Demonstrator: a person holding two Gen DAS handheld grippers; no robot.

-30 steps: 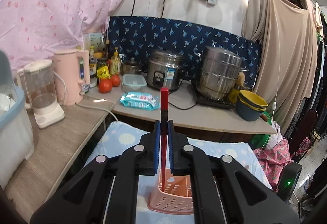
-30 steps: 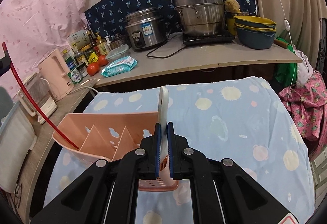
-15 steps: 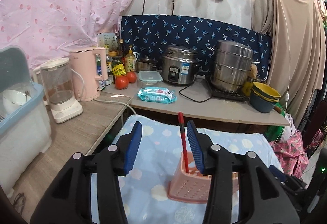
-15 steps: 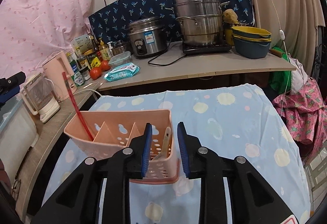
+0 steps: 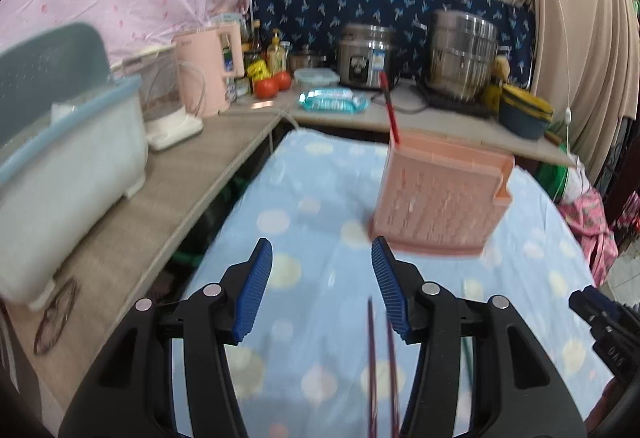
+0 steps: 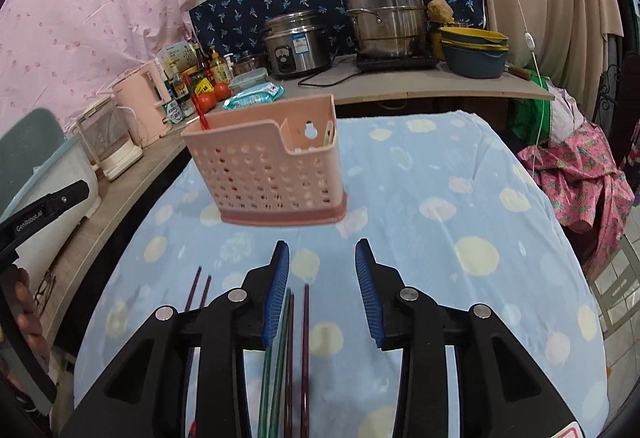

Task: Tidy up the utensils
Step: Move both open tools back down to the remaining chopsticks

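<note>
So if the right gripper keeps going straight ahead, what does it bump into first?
Probably the pink utensil basket, standing straight ahead of the right gripper, whose empty jaws are opening. Depth is hard to judge.

blue spotted cloth (image 6: 460,198) — pink caddy (image 6: 264,174), chopsticks (image 6: 304,338)

Perforated matt plastic caddy (image 6: 272,174) is standing on soft fleecy cloth (image 6: 460,206); glossy steel pots (image 6: 386,14) are gleaming on a woodgrain counter (image 5: 160,206).
</note>
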